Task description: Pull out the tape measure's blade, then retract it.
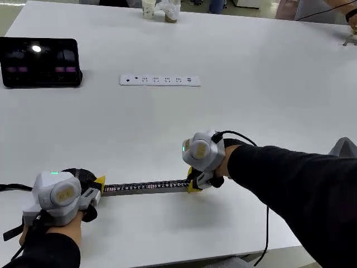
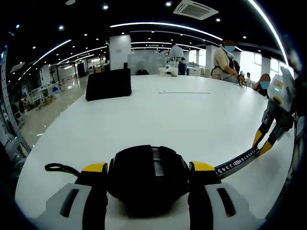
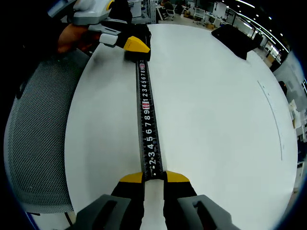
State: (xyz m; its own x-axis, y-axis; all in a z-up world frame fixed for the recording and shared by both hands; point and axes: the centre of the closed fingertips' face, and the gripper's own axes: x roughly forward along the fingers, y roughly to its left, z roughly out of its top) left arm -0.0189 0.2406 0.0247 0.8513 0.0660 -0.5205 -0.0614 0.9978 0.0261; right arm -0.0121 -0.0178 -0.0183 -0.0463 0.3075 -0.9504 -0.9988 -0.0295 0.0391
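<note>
The tape measure [image 1: 78, 177] sits near the desk's [image 1: 251, 111] near-left corner, its black case clamped between the yellow-tipped jaws of the left gripper [image 2: 148, 168], which press against both sides of the case. A black wrist strap [image 2: 60, 167] loops out from the case onto the white surface. The blade [image 1: 145, 186] is drawn out and runs flat along the desk, roughly parallel to the near edge, numbers facing up. Its free end is pinched by the right gripper [image 3: 153, 177], whose jaws are closed almost together on the tip, about midway along the near edge.

The other things on the desk all lie well apart from the blade, toward the far side. A black tablet [image 1: 39, 61] stands near the left edge, with its screen dimly lit. A white power strip [image 1: 159, 80] lies flat in the middle of the desk, about parallel to the blade. A small cluster of cups [image 1: 149, 8] stands at the far edge. A black cable [image 1: 267, 223] trails from the right gripper over the near edge. In the right gripper view a grey mesh chair [image 3: 33, 143] stands just beside the desk edge, below the blade's line and not touching it.
</note>
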